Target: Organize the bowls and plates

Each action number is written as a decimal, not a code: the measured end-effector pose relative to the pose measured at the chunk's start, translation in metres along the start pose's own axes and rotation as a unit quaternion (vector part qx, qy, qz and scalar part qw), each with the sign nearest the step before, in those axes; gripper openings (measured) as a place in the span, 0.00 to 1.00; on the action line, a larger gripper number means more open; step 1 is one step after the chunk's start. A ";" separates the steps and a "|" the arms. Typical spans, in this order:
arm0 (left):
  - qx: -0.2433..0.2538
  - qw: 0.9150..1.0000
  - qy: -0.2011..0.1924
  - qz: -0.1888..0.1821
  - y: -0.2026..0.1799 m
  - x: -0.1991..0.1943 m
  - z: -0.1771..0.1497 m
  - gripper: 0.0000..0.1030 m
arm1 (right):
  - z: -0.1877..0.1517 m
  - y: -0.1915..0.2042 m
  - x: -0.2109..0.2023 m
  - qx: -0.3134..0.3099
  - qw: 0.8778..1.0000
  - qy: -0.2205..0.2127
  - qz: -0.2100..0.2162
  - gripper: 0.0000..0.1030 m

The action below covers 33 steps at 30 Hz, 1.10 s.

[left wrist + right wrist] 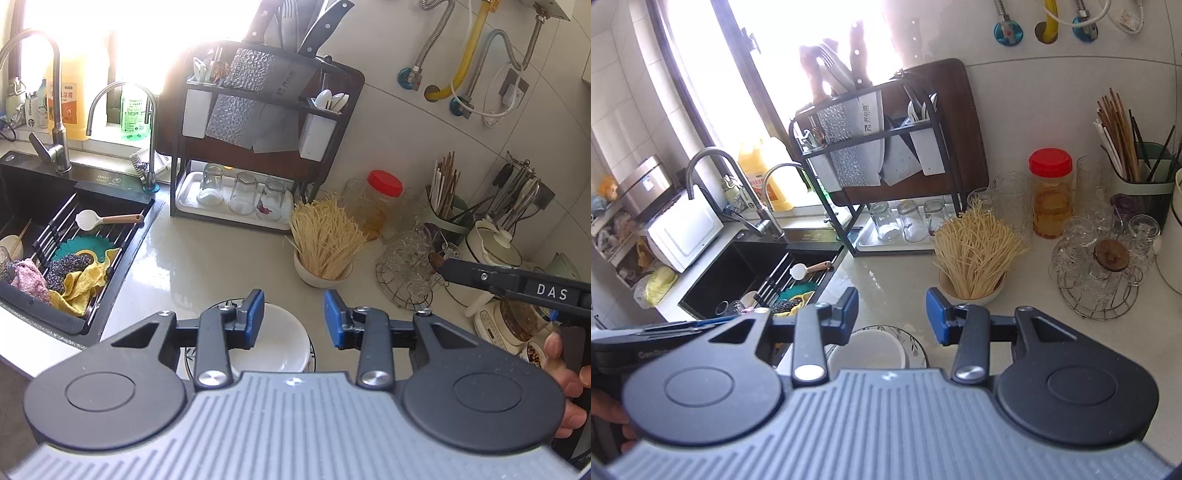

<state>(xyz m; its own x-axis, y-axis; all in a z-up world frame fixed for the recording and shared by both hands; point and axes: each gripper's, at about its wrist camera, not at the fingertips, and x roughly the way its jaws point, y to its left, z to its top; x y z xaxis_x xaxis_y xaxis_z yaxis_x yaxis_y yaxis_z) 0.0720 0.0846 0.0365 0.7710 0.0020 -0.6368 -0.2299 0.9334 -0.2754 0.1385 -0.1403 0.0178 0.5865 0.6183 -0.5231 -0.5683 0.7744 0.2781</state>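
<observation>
- Left gripper [294,318]: jaws spread, nothing between the pads; it hangs above the counter [207,258].
- Right gripper [892,315]: likewise spread and empty.
- White bowl [273,339] sits on a patterned plate [912,345] at the counter's near edge, beside the sink [22,192]; how many pieces are stacked is partly hidden.
- Step judged: between placements, stack apparently set down.
- Next move calls for finding further crockery, possibly in the sink.
</observation>
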 end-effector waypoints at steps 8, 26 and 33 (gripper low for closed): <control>0.006 1.000 0.001 0.017 -0.012 -0.008 -0.016 0.40 | -0.015 0.006 -0.015 -0.015 1.000 0.003 0.001 0.43; -0.023 0.998 0.034 0.041 -0.005 -0.029 -0.074 0.40 | -0.068 0.010 -0.027 -0.005 0.998 0.056 0.001 0.43; -0.027 0.998 0.043 0.046 -0.007 -0.028 -0.085 0.40 | -0.074 0.011 -0.029 -0.023 0.998 0.064 -0.003 0.43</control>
<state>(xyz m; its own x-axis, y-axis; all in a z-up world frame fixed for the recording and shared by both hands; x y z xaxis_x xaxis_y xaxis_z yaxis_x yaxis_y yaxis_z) 0.0017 0.0473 -0.0044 0.6923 0.0545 -0.7195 -0.3305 0.9103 -0.2491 0.0728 -0.1595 -0.0233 0.5123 0.5895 -0.6245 -0.5928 0.7689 0.2395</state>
